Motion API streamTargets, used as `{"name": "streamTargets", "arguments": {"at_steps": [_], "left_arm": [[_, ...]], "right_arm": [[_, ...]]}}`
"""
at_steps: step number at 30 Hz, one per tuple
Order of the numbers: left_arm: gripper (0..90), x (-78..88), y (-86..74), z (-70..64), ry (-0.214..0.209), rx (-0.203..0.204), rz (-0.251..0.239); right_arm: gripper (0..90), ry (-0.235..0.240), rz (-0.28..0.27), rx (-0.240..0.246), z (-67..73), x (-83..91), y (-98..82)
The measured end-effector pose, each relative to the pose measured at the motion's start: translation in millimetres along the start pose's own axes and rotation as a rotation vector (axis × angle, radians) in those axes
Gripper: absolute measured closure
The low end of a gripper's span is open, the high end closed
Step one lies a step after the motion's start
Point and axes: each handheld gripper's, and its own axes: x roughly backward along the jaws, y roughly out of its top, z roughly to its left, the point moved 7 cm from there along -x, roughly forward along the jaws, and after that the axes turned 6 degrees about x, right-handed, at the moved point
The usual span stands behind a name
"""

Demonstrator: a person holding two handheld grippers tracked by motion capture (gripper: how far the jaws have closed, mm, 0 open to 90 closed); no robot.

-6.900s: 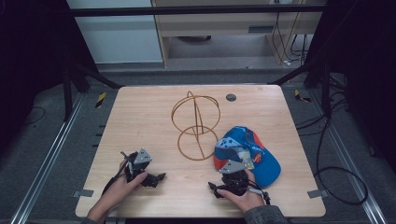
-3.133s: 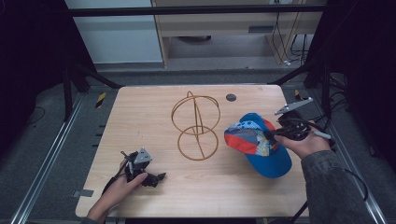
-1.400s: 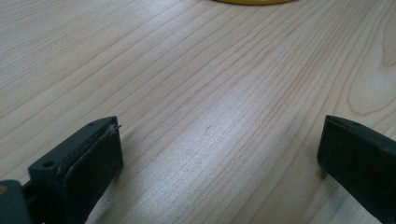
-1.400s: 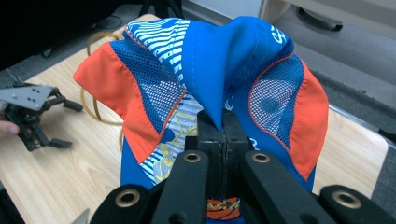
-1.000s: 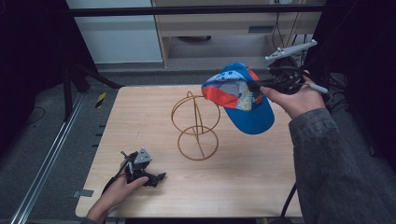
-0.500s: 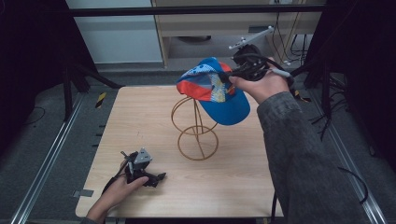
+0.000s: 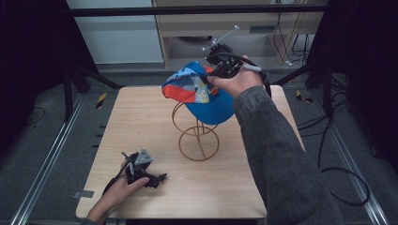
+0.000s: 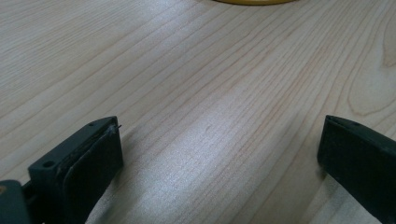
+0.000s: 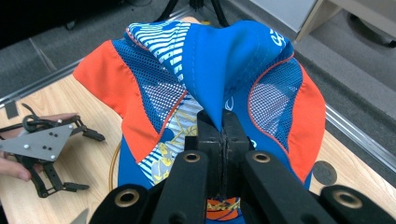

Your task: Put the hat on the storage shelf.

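Right gripper (image 9: 219, 135): jaws pressed together on a pinch of cloth at the crown of the cap (image 7: 199, 91). The fabric bunches up into a fold right where I grip it. The cap is blue, with orange panels, mesh and striped print. It hangs in the air from my jaws, over the far half of the table (image 7: 141, 122), roughly midway between its left and right edges.

The wire stand (image 7: 197, 136) sits near the table's centre: a ring base on the wood, upright loops rising from it. In the high view the cap overlaps the top of the loops. Whether cloth touches wire yet, I cannot tell; the cap hides the stand's top.

Left gripper (image 7: 141, 171): resting on the table near the near-left corner, hand on it, idle. Jaws stand wide apart, bare wood between them in the left gripper view. It also shows in the right gripper view, far below the cap's left edge, lying on the wood.

Progress, as I judge it: the work looks like setting the cap on the stand. The lift is done and the cap is clear of the table and brought about over the stand. Left to do: line the cap's opening over the top of the loops, lower it until the stand carries it, part my jaws, and back away. The crown pinch leaves the cap drooping, so it may need to settle straight once it sits.
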Motion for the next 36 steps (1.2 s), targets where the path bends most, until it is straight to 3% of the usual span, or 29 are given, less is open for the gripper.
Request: {"name": "streamTargets", "arguments": {"at_steps": [7, 15, 27, 36], "left_arm": [[0.0, 0.0, 0.0, 0.0, 0.000, 0.000, 0.000], [0.0, 0.0, 0.0, 0.0, 0.000, 0.000, 0.000], [0.0, 0.0, 0.0, 0.0, 0.000, 0.000, 0.000], [0.0, 0.0, 0.0, 0.0, 0.000, 0.000, 0.000]], "right_arm": [[89.2, 0.004, 0.060, 0.016, 4.0, -20.3, 1.3], [88.9, 0.018, 0.086, 0.044, 13.5, -36.4, 0.7], [87.4, 0.025, 0.100, 0.046, 15.5, -43.5, -5.3], [85.4, 0.033, 0.092, 0.040, 16.8, -38.8, -8.5]]}}
